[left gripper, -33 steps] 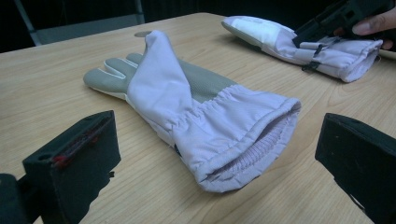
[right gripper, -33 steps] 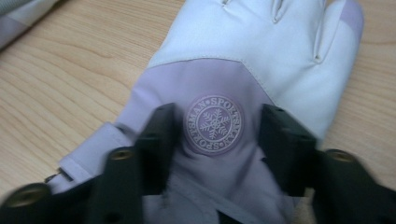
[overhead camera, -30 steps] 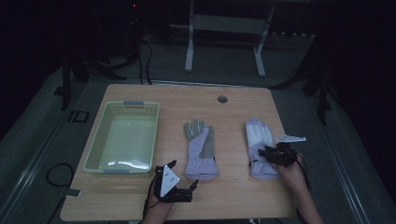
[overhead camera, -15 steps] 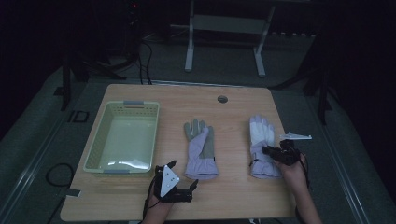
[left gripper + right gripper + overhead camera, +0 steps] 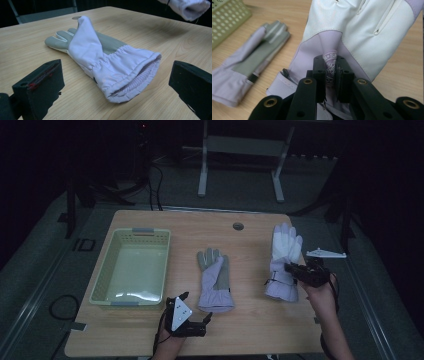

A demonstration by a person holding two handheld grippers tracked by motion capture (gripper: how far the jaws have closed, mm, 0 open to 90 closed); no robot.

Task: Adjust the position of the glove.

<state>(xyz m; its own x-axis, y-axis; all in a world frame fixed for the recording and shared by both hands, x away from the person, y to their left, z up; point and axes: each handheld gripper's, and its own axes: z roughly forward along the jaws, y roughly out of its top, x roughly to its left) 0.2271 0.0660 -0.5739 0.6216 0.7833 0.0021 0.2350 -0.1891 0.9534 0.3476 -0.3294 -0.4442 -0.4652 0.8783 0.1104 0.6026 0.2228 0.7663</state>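
High view: right gripper pinched tight on the white glove, cuff end hanging off the table, glove fingers pointing away past the jaws. Grey-palmed glove flat on the wood well off to the side of those jaws, just ahead of the left gripper. Green basket further out beyond the left gripper, nothing in it.

Left gripper view: jaws spread wide, nothing between the pads, gripper parked low on the wood. Grey-palmed glove lying right in front of the gap, open cuff facing the jaws, fingers away. Cuff of the white glove dangling in the air far beyond the right-hand jaw.

Right gripper view: jaws closed hard on a bunched fold of the white glove with its printed tab squeezed between the pads, rest of the glove fanning out past the tips. Grey-palmed glove down on the table to one side of the jaws, basket corner beyond it.

Looks like a lift-and-carry to the basket. Thin pinch though, only a fold, so best kept slow and level, no swinging, cuff clear of the table edge and basket rim before letting go.
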